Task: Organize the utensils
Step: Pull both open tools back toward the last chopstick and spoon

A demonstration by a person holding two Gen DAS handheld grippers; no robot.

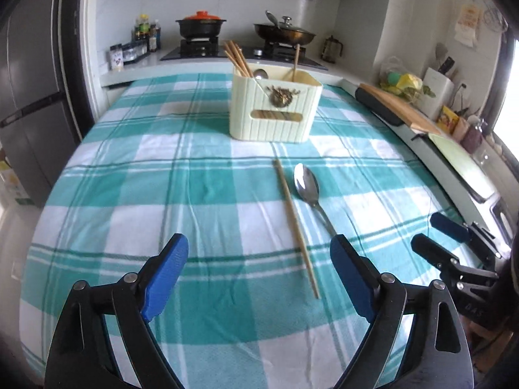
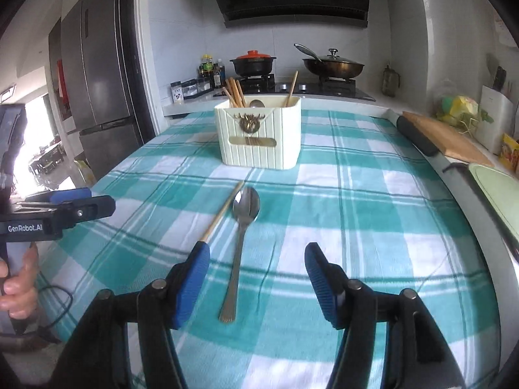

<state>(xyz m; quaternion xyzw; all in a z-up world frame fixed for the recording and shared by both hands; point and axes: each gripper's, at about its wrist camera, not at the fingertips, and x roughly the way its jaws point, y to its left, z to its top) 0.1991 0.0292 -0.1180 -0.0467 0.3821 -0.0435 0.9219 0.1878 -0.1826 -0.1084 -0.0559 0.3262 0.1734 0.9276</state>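
Note:
A cream utensil holder stands on the checked cloth and holds several chopsticks, a spoon and one more chopstick; it also shows in the right wrist view. A metal spoon and a wooden chopstick lie side by side in front of it. My left gripper is open and empty, above the cloth near the chopstick's near end. My right gripper is open and empty, its fingers on either side of the spoon handle, above it. The chopstick lies just left of the spoon.
A teal and white checked cloth covers the table. Behind it is a stove with a black pot and a pan. A cutting board and counter clutter lie to the right. A fridge stands to the left.

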